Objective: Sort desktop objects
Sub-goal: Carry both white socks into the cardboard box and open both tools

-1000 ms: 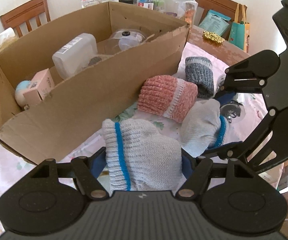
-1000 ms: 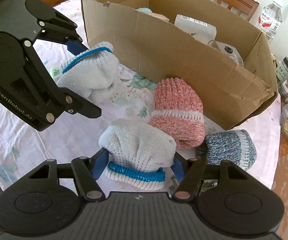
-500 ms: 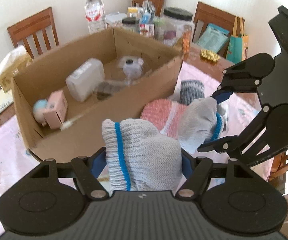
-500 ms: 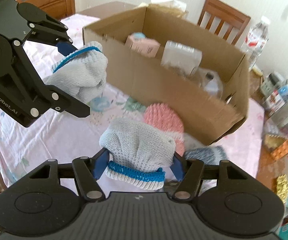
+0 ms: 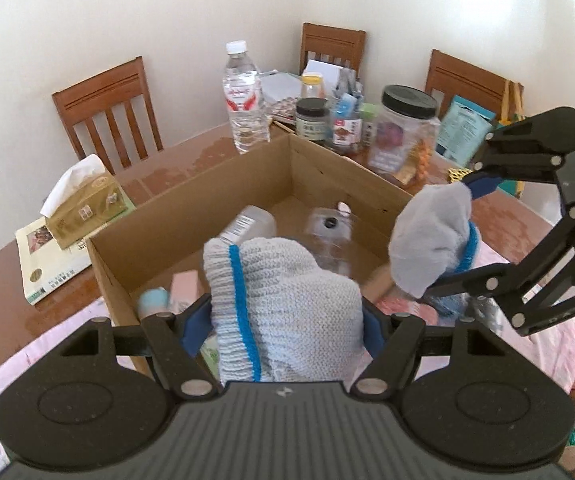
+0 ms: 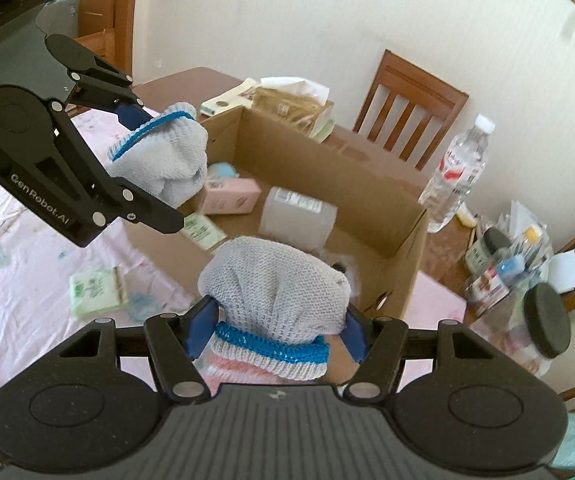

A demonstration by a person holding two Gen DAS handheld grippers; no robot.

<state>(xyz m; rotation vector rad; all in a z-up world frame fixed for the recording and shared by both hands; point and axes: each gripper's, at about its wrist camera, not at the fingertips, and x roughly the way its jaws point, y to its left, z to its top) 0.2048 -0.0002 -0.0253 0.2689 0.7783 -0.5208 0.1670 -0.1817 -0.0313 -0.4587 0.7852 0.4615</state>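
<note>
White lettering reading "GenRobot.AI" runs along the side of the left gripper [image 6: 155,160] as seen from the right wrist camera; the red-and-white label on the clear water bottle [image 5: 244,98] and the print on the white container's [image 6: 298,216] label are too small to read. The left gripper is clamped on a grey knitted sock with a blue stripe [image 5: 283,312], its blue pads pressed into both sides of the bundle, and it hangs above the near edge of the cardboard box [image 5: 215,196]. The right gripper [image 6: 273,322] is likewise closed on a second grey sock with a blue cuff [image 6: 271,284], held over the right part of the box's open top. Both socks are in the air, apart from each other, neither touching the box. Inside the box lie the white rectangular container, a clear plastic item with a dark cap [image 5: 329,226], a pink carton [image 6: 231,196] and a pale blue round object [image 5: 152,300]. Below the right gripper a pink-and-white knitted sock [image 6: 239,372] shows on the pink floral tablecloth [image 6: 27,272], and a green packet [image 6: 95,292] lies on the cloth near the box. Behind the box stand the water bottle, a large clear jar with a black lid [image 5: 405,132] and smaller jars, while a tissue box [image 5: 85,202] rests on a book at the left.
</note>
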